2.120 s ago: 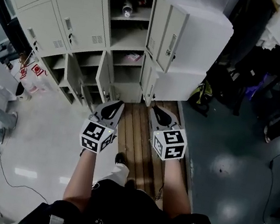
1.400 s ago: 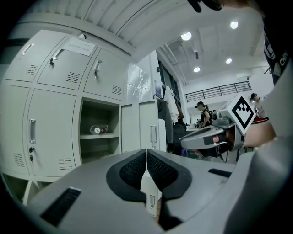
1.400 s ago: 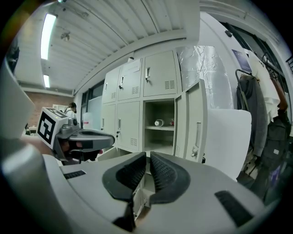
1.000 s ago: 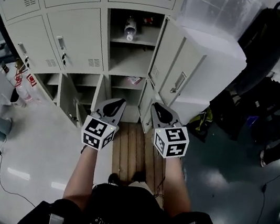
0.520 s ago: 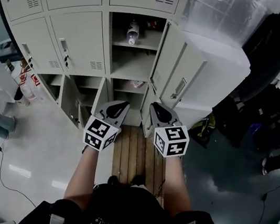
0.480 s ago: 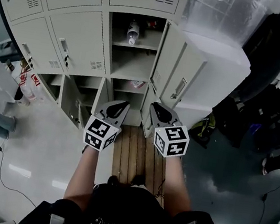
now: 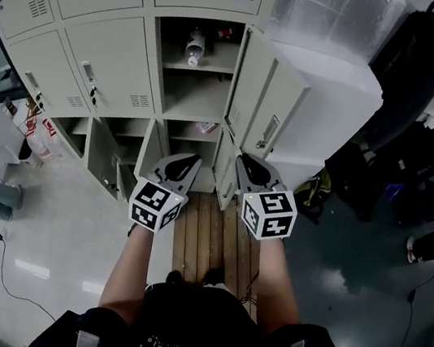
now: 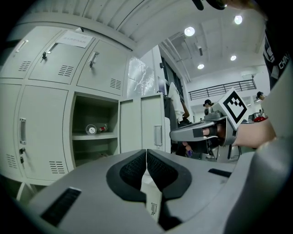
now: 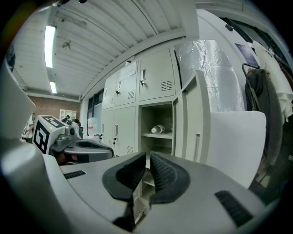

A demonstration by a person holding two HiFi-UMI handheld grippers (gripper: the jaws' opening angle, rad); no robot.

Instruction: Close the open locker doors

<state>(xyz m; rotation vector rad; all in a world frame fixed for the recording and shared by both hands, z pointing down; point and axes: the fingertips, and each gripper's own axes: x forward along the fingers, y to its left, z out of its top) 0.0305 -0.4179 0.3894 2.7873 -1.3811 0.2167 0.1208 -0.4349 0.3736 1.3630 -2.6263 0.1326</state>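
- Left claw [image 7: 193, 159] closed, empty; right claw [image 7: 242, 159] all but closed, empty. Both held forward, touching nothing, presumably readied for pushing.
- Lower doors [image 7: 149, 145] ajar beside left claw.
- Open locker doors [image 7: 264, 101] beyond, centre frame.

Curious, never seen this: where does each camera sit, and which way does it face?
Head view: on the person's head, looking steeply down at the lockers; shows forearms, left claw, right claw.
Left gripper view: on the left claw, facing the open locker; right claw shows.
Right gripper view: on the right claw, facing that locker; left claw shows.
Shared: all three see the bottle in it.
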